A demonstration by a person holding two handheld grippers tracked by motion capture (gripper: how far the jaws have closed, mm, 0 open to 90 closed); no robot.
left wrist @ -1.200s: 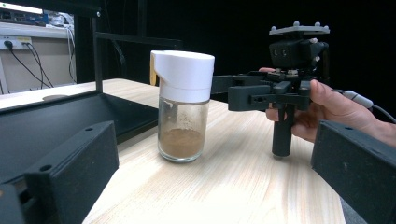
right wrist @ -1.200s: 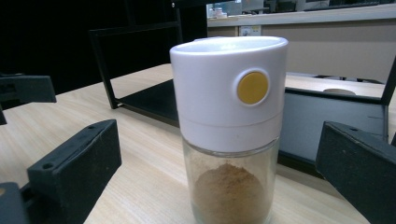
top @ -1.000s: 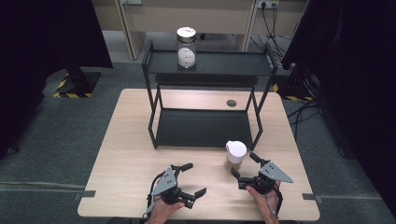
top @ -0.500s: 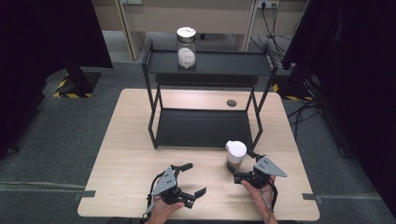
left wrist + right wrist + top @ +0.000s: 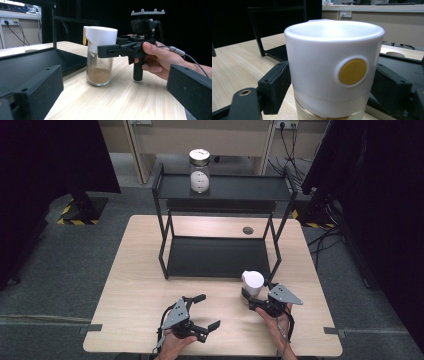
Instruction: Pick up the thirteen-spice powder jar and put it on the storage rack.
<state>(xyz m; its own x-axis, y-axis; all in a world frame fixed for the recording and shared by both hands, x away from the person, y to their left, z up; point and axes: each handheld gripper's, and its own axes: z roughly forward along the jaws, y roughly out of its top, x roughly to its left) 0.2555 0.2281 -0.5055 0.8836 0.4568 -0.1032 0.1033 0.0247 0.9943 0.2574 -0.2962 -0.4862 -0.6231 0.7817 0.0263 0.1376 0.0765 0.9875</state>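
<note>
A glass jar [image 5: 252, 283] with a white lid and brown powder in its bottom [image 5: 98, 75] stands upright on the table, just in front of the black rack's right leg. My right gripper [image 5: 248, 299] is shut on the jar just under the lid, one jaw on each side of it [image 5: 332, 95]. The lid [image 5: 322, 50] has a round yellow button facing the right gripper view. My left gripper [image 5: 209, 311] rests near the table's front edge, left of the jar, open with nothing between its fingers, and looks towards the jar.
A black two-shelf rack [image 5: 220, 255] stands mid-table behind the jar. On its upper shelf is another glass jar [image 5: 199, 170] with white contents. A round cable hole [image 5: 247, 230] lies in the table behind the rack. Bare wood [image 5: 135, 290] spreads left of the left gripper.
The right gripper has moved left and forward from beside the jar, and its jaws now hold the jar under the lid. The left gripper has stayed in place.
</note>
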